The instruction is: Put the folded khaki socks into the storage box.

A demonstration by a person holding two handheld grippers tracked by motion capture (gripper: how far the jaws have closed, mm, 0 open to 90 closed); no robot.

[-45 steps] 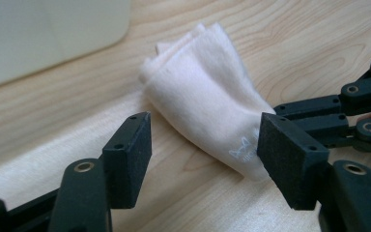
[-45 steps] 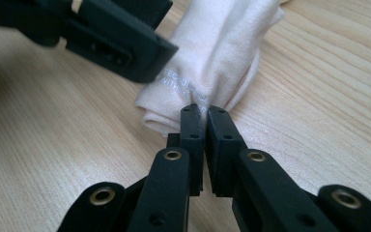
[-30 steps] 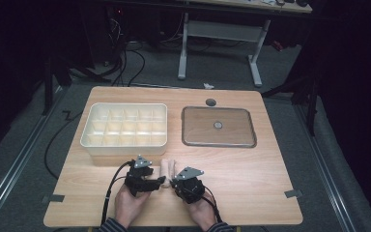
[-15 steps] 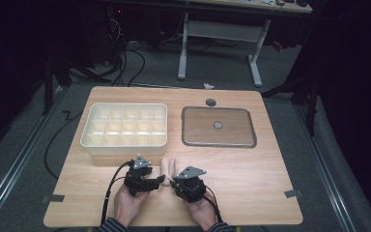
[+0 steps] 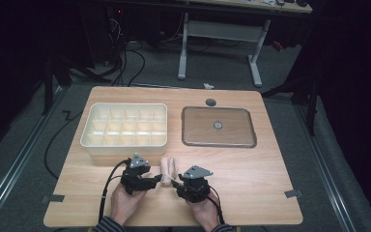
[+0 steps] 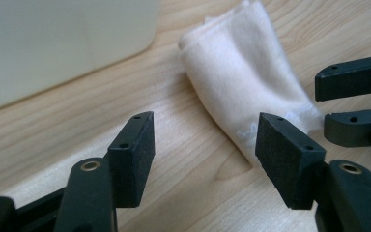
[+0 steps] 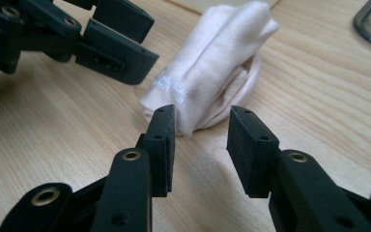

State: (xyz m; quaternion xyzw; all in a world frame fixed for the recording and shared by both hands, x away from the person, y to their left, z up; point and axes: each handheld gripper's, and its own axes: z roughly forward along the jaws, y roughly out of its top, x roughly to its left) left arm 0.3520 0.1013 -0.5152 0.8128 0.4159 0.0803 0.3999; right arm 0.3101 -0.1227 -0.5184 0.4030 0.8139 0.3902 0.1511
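- the rolled cloth (image 5: pixel 169 166) is a pale cream, soft-knit bundle, folded lengthwise into a short fat roll with layered edges showing at its near end (image 7: pixel 207 77); small white printed lettering runs across that end, too fine to read.
- it lies flat on the worktop (image 5: pixel 251 179), near the front edge, just in front of the compartment tray (image 5: pixel 124 124) and between your two hands.
- your left claw (image 5: pixel 155 179) sits just left of the roll's near end; its jaws stand apart with bare wood between them, and the cloth (image 6: pixel 241 72) lies off to the right jaw's side.
- your right claw (image 5: pixel 174 183) points at the same end from the other side; its jaws have just been opening, they stand apart, and the cloth lies just beyond the tips, not pinched.
- the two claws are close together at the roll's near end.
- further out, the white tray is divided into many small cells, and a clear rectangular lid (image 5: pixel 218 126) lies flat to its right.
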